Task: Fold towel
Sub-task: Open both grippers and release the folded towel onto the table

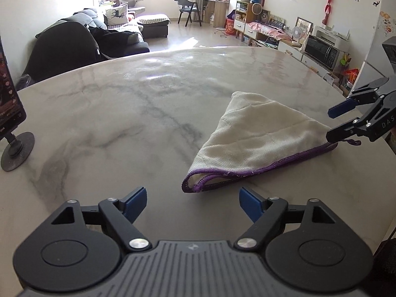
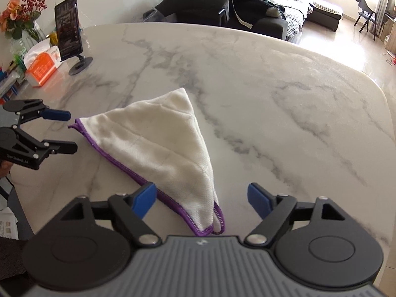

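Note:
A cream towel (image 1: 264,138) with purple trim lies folded into a triangle on the marble table (image 1: 123,113). It also shows in the right wrist view (image 2: 158,143). My left gripper (image 1: 193,204) is open and empty, just short of the towel's near purple corner. It shows at the left of the right wrist view (image 2: 70,131), beside the towel's left corner. My right gripper (image 2: 203,198) is open, its jaws either side of the towel's near corner. In the left wrist view it (image 1: 333,123) stands at the towel's right corner.
A phone on a round stand (image 2: 68,28) stands at the table's left side, also seen in the left wrist view (image 1: 10,113). An orange tissue pack (image 2: 40,65) and a flower vase (image 2: 22,24) sit beside it. Sofa and chair stand beyond the table.

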### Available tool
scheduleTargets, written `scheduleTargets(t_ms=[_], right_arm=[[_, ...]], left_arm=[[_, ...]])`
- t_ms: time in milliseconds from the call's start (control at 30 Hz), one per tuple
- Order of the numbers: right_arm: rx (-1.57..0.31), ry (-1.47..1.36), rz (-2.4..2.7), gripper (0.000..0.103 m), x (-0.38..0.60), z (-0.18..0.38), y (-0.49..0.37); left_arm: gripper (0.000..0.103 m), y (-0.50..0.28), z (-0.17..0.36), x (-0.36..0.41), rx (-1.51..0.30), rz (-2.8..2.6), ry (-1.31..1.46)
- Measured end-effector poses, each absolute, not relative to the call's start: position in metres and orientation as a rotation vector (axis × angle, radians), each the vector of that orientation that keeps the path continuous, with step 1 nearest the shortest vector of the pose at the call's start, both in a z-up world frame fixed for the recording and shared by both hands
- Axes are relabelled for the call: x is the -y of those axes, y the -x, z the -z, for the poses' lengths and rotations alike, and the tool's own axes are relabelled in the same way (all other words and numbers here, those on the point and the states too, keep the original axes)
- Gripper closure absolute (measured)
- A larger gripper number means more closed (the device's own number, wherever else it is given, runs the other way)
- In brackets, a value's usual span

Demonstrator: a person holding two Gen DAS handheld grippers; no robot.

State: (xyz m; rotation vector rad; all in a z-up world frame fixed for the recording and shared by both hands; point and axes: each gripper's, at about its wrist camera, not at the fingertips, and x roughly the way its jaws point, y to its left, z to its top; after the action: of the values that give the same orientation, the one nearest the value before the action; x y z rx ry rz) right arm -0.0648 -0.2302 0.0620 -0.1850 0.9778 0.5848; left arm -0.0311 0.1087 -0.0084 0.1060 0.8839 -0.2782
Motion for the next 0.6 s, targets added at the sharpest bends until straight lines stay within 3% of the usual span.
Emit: scheduleTargets(t_ms=[33, 167, 600], right_arm=[[-0.973, 0.183, -0.578, 0.0, 0.23, -0.064, 0.067], [-0.98, 0.16, -0.546, 0.0, 0.229, -0.07, 0.072], [-1.11, 0.062, -0.374, 0.0, 0.231, -0.067, 0.078]], left_arm=[[0.013, 0.03, 0.009, -0.106, -0.894, 0.256, -0.104], [0.003, 0.029, 0.008, -0.103, -0.927, 0.202, -0.072], [0.001, 0.04, -0.013, -0.088, -0.954, 0.07, -0.012]])
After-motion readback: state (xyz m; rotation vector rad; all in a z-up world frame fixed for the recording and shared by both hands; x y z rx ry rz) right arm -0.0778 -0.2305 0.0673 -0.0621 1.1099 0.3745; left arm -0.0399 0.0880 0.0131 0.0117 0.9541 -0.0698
